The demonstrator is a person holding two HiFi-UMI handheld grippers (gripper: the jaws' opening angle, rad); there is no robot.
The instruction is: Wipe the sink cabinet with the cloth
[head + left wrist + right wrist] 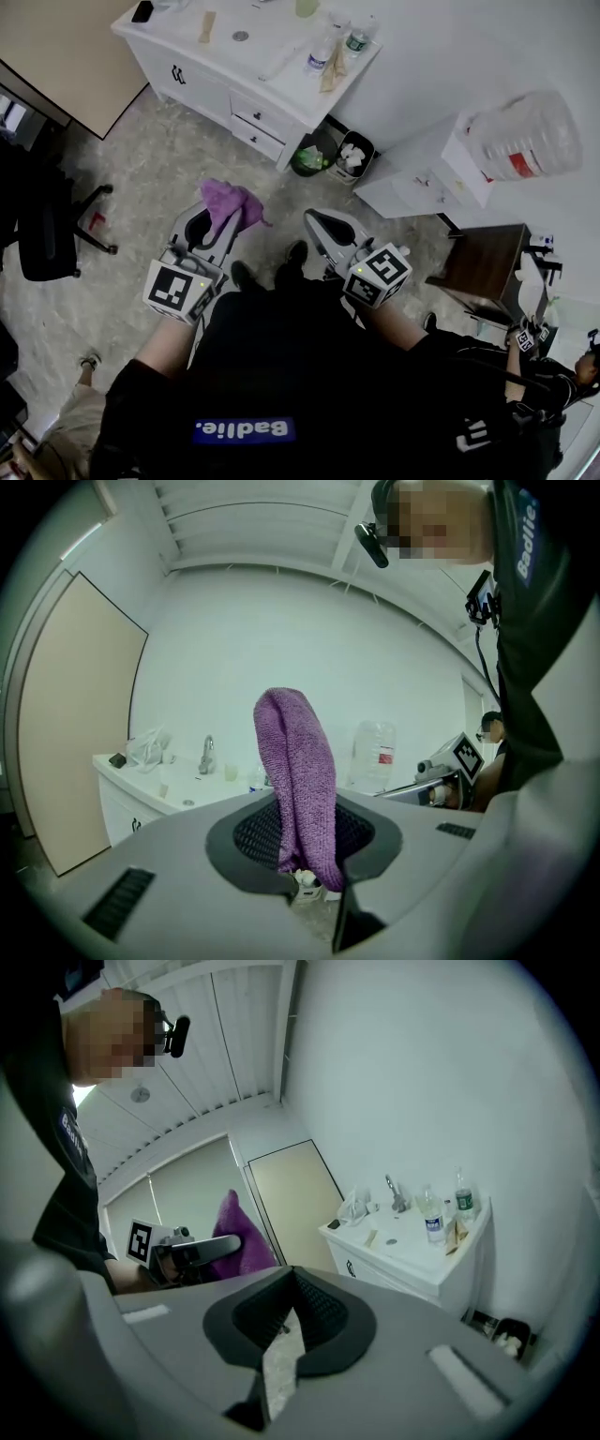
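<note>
- The sink cabinet [253, 75] is seen at the top of the head view, set against the white wall. It is well apart from both hand-held grippers, with bare floor lying between.
- Two bottles [320, 56] are stood near the right end of its counter [272, 33], and a few small items are scattered along the rest of it.
- Two waste bins [333, 155] are placed on the floor just beside the cabinet's right end. Further right, a large clear jug [525, 136] is carried on a low white unit [422, 178]. A black office chair [47, 234] is parked at the left.
- The faucet [207, 755] is shown only in the two gripper views; the back of the counter is cut off in the head view.
- The purple cloth [230, 208] is clamped between the jaws of the left hand-held gripper [208, 220]. In the left gripper view it is seen standing up out of them as a folded hump.
- The right hand-held gripper [321, 225] is held beside the left one, its jaws drawn together with nothing between them.
</note>
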